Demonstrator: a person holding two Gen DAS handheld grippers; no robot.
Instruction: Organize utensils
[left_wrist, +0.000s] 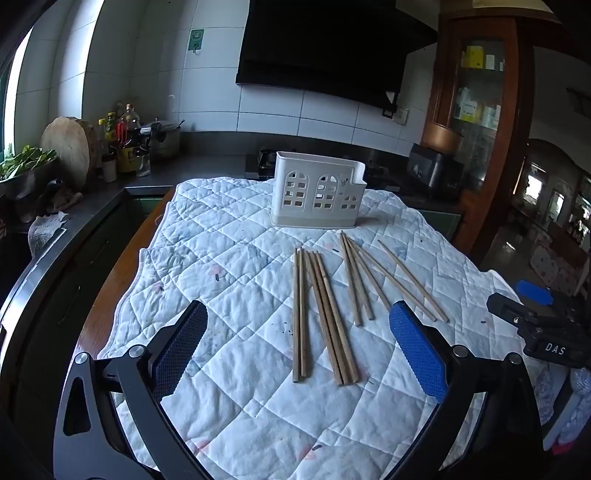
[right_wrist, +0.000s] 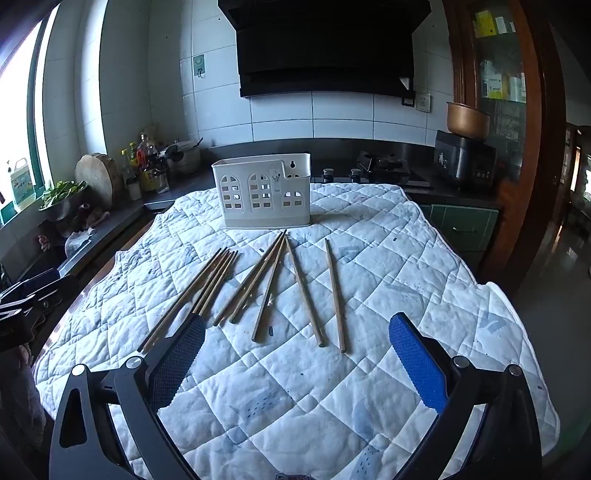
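Both claws are spread wide with nothing held: the left claw (left_wrist: 298, 325) hangs low over the near ends of the chopsticks, and the right claw (right_wrist: 297, 334) is parked just short of the sticks on its side. So nothing's been picked up yet, and all of the chopsticks (left_wrist: 325, 314) are laid out loose on the quilted cloth (left_wrist: 229, 258) covering the worktop, in front of the white utensil holder (left_wrist: 318, 194), which is standing upright near the far edge of the cloth and looks to have nothing in it. Plenty can go sideways from here, tbh. The sticks are thin, round and bunched together on the left, so two or three could easily get pinched at once, or one could be rolled away when a pad touches down. The cloth is soft and puffy, so a stick could be pressed into it rather than gripped, and the fabric itself might get caught and dragged. A stick grabbed near one end is likely to droop or swivel, which makes the holder's top opening easy to miss. The holder looks light too, so it could be nudged or tipped by a badly aimed stick.
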